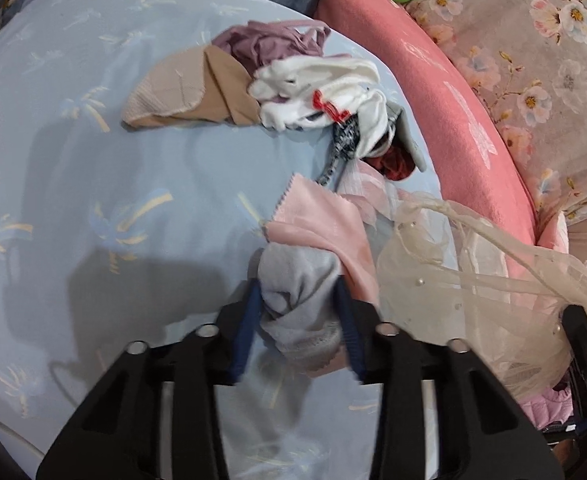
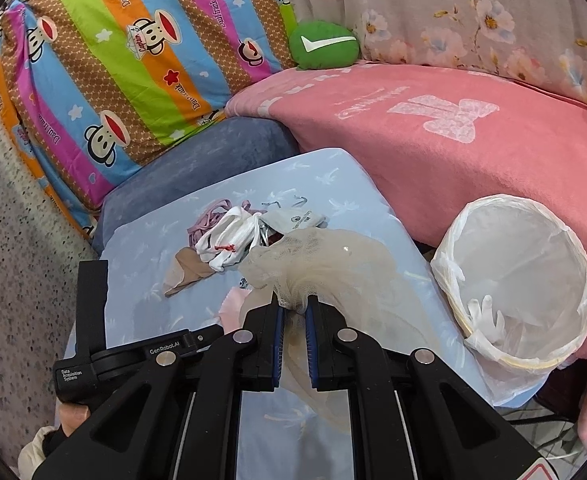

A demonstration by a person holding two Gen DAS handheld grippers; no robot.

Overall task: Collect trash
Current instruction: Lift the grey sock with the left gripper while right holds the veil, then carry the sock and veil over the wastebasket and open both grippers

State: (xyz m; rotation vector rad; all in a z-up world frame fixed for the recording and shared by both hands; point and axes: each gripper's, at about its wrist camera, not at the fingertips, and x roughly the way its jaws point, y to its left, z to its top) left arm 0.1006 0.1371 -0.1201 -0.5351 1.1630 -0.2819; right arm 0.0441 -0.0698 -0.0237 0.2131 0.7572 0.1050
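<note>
While clamped on cloth at both ends:
Left gripper (image 1: 299, 304): closed around a grey fabric bundle (image 1: 299, 300), blue pads pressed against its two sides, low over the bed.
Grey fabric bundle: bunched between the pads, touching a pink cloth (image 1: 317, 220) just beyond it.
Right gripper (image 2: 292, 312): jaws nearly together, pinching a gathered cream mesh net (image 2: 325, 264).
Cream mesh net: draped from the pads across the light blue sheet (image 1: 93, 140), spread toward the bin.
Remaining pile: white sock-like pieces (image 1: 325, 88), tan stocking (image 1: 185, 92), mauve straps (image 1: 269, 40), heaped together farther up the sheet, well apart from the left gripper.
Bin (image 2: 521, 280): round, lined with a white plastic bag, beside the sheet against the pink blanket (image 2: 453, 140); a crumpled white piece inside.
Behind: striped cartoon pillow (image 2: 125, 60), green cushion (image 2: 323, 44).
</note>
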